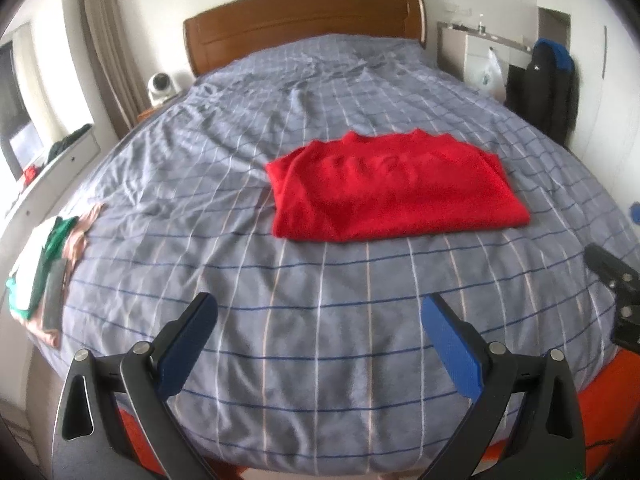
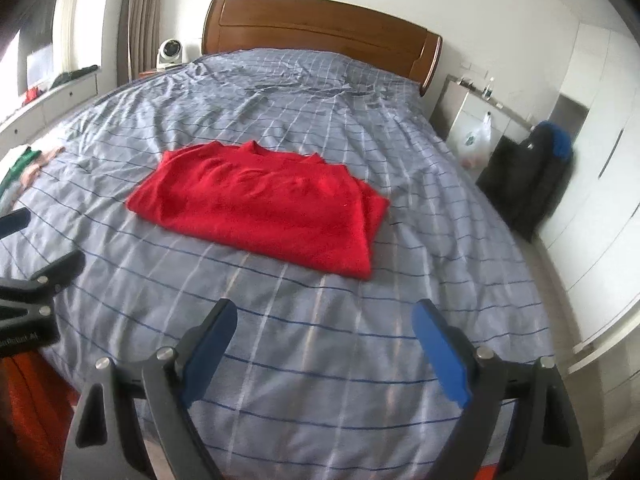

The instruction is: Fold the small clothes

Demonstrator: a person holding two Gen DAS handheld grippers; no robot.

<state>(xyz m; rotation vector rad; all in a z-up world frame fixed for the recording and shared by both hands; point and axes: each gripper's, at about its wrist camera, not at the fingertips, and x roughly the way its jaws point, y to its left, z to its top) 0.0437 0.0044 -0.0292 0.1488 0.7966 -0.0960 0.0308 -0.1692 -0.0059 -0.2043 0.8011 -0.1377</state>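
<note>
A red garment (image 1: 394, 186) (image 2: 264, 204) lies folded into a flat rectangle on the bed, its neckline toward the headboard. My left gripper (image 1: 320, 304) hovers open above the near part of the cover, short of the garment, with nothing between its blue pads. My right gripper (image 2: 324, 312) is likewise open and empty, also nearer the foot of the bed than the garment. Each gripper shows at the side of the other's view: the right gripper (image 1: 616, 280) and the left gripper (image 2: 36, 248).
The bed (image 1: 280, 340) has a grey-blue checked cover and a brown wooden headboard (image 1: 304, 20). A pile of clothes (image 1: 44, 268) sits at the bed's left edge. A dark bag (image 2: 524, 176) and a white cabinet (image 2: 472, 120) stand right of the bed.
</note>
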